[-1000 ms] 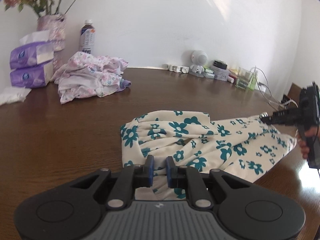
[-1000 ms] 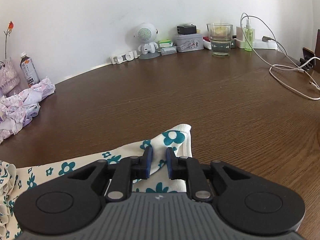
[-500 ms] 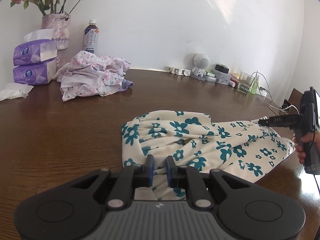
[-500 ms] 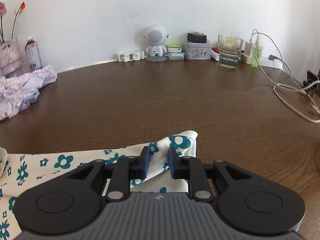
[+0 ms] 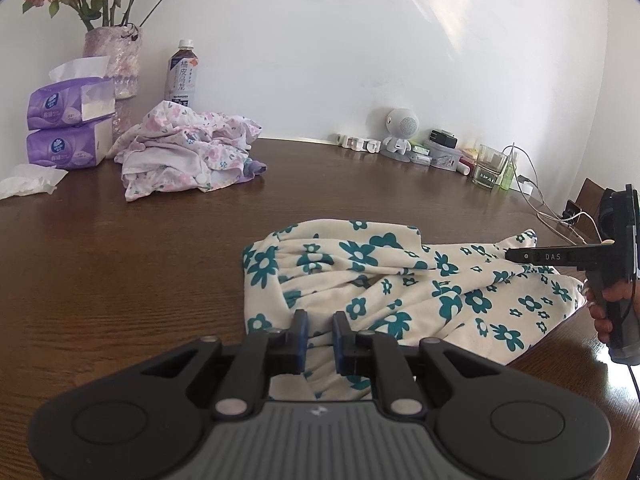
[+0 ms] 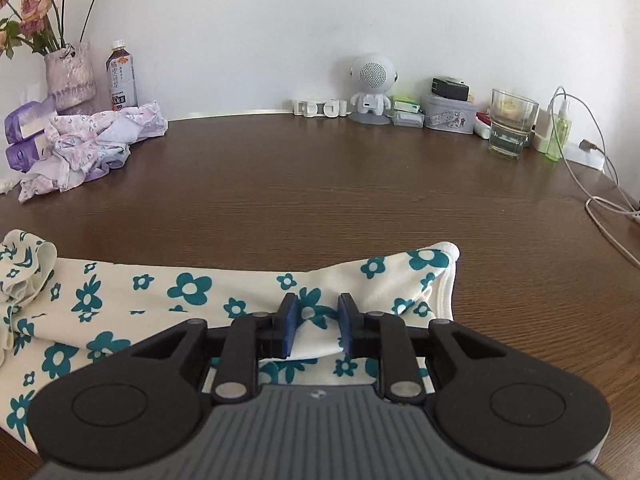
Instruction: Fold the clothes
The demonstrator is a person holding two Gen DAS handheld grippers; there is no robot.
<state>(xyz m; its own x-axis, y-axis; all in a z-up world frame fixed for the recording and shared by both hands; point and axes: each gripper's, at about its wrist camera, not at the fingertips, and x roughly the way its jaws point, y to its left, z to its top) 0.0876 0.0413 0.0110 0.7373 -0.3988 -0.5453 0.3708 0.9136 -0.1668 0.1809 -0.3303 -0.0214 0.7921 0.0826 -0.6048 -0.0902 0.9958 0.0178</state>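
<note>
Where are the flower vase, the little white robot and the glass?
vase point(image 6: 69, 80), right wrist view, on its pale purple body.
robot point(image 6: 373, 74), right wrist view, on the round grille of its head.
glass point(image 6: 511, 124), right wrist view, on its clear front wall.

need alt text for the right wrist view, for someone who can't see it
The right gripper has its blue-padded jaws slightly apart around a raised fold of a cream garment with teal flowers, spread on a dark wooden table. Along the far wall stand a white robot-shaped speaker, a glass, a drink bottle and a vase of roses.
</note>
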